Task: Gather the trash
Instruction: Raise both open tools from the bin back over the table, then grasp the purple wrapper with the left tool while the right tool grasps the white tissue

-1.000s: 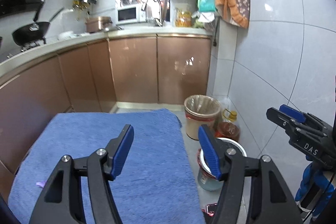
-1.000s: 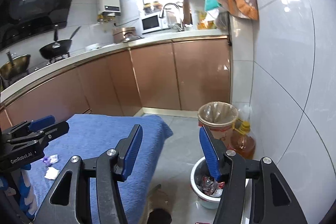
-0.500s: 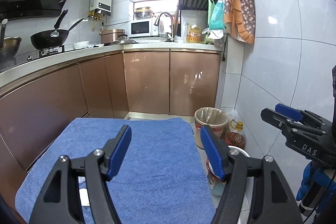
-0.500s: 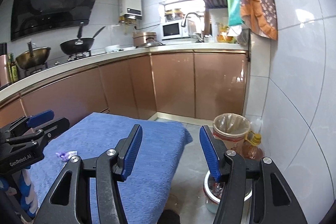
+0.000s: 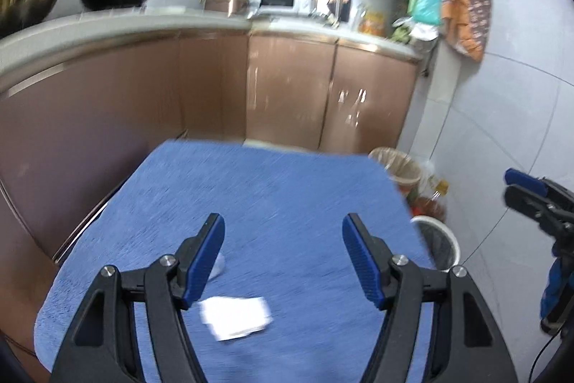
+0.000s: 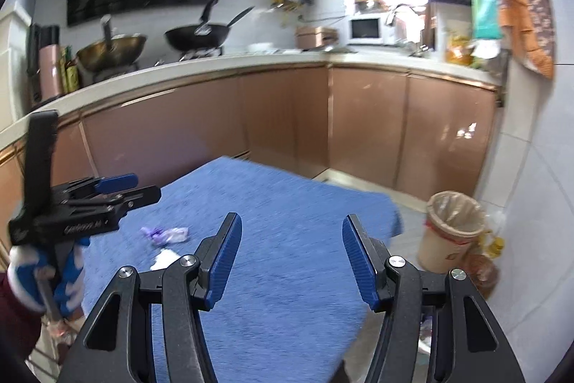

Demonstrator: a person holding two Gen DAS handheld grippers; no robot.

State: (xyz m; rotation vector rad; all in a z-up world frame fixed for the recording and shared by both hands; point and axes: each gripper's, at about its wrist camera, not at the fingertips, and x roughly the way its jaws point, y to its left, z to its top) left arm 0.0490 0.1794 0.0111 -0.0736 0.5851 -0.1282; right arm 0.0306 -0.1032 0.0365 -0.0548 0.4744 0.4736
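We see a blue towel covering the bench, with a lined bin on the floor past its right edge. Our left claw and right claw both hang over the towel, jaws apart and empty. White paper lies just under the left claw; a purple wrapper lies beside it.

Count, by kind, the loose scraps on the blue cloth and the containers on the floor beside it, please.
Scraps: 2 (purple wrapper, white paper)
Bins: 2 (lined bin, white bucket)
Oil bottle: 1
Total: 5
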